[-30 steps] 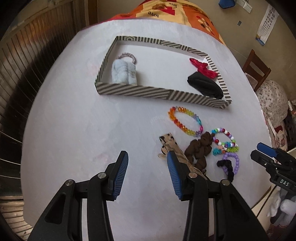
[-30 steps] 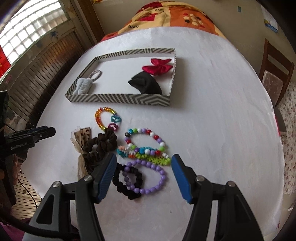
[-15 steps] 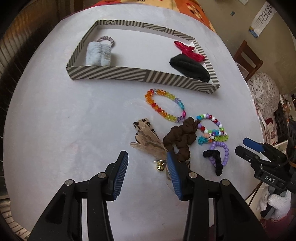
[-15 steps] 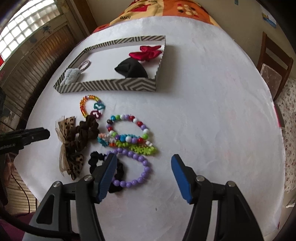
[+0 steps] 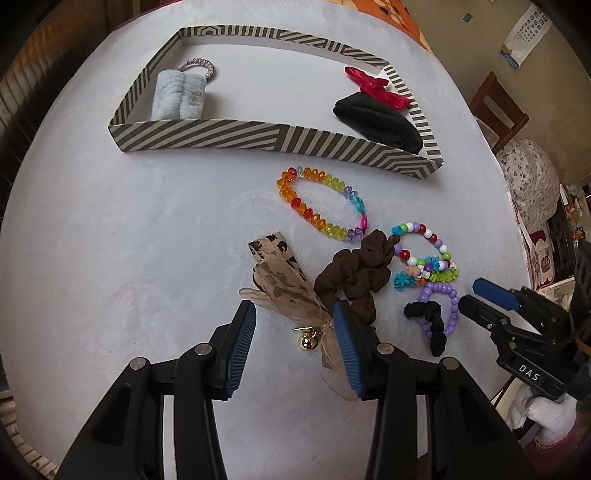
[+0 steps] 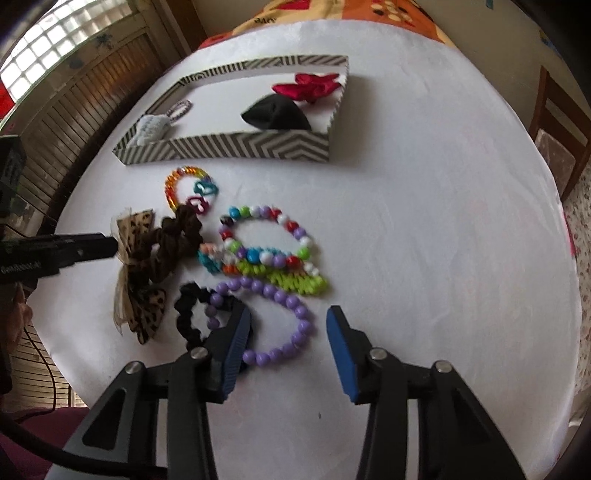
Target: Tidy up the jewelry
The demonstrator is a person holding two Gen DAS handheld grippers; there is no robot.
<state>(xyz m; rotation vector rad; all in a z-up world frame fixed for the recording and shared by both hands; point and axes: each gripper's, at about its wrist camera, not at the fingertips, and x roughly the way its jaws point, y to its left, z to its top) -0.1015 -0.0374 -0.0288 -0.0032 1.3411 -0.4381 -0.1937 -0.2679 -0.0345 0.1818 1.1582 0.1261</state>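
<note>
As the left gripper has been advanced, the leopard-print bow is now bracketed, jaws apart.
Right gripper held open over the purple bead bracelet; striped tray well beyond; a bow pick is implied.

A white cloth-covered surface fills most of both views. Past its far edge lies an orange and yellow patterned fabric. A brown wooden chair stands by the beige wall, where a white paper calendar hangs. Nearer, a floral-print covered seat sits beside the surface. A glass-block window glows above brown slatted wooden panelling.
</note>
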